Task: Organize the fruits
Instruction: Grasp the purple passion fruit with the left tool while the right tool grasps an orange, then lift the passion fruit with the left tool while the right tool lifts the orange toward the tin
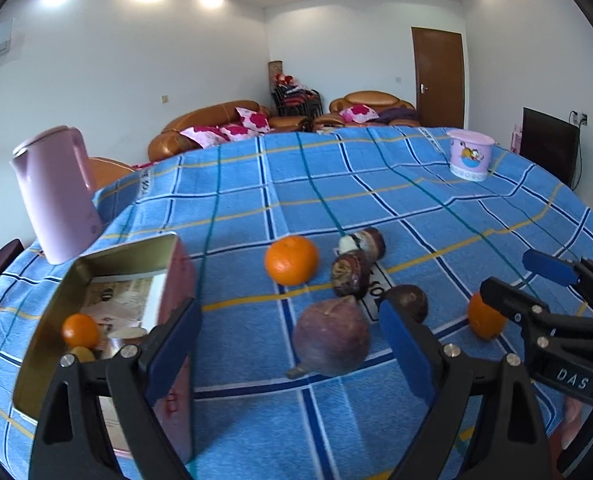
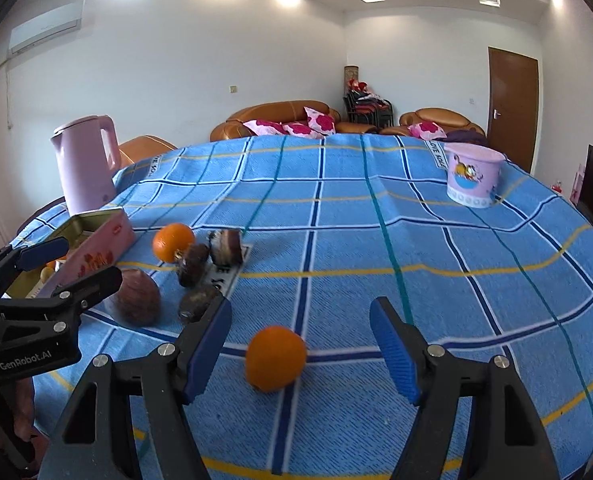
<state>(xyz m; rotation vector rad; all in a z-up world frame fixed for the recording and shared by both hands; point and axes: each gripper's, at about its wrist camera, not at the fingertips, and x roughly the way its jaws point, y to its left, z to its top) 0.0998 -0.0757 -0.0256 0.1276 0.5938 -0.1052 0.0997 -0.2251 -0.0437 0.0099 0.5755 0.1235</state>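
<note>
A large purple fruit (image 1: pixel 330 338) lies on the blue checked cloth between the fingers of my left gripper (image 1: pixel 288 344); the pads stand wide and clear of it, so it is open. My right gripper (image 2: pixel 300 350) is open around an orange (image 2: pixel 275 358), pads apart from it. Further back lie a second orange (image 1: pixel 291 260), two dark mottled fruits (image 1: pixel 352 272) and a dark round fruit (image 1: pixel 408 302). An open pink tin (image 1: pixel 96 308) at the left holds a small orange (image 1: pixel 80 330). Each gripper shows in the other's view: right gripper (image 1: pixel 514 278), left gripper (image 2: pixel 76 266).
A pink kettle (image 2: pixel 84 164) stands behind the tin at the table's left edge. A pink cartoon bucket (image 2: pixel 472 180) sits at the far right. The round table (image 2: pixel 376 240) drops away on all sides; sofas and a door lie beyond.
</note>
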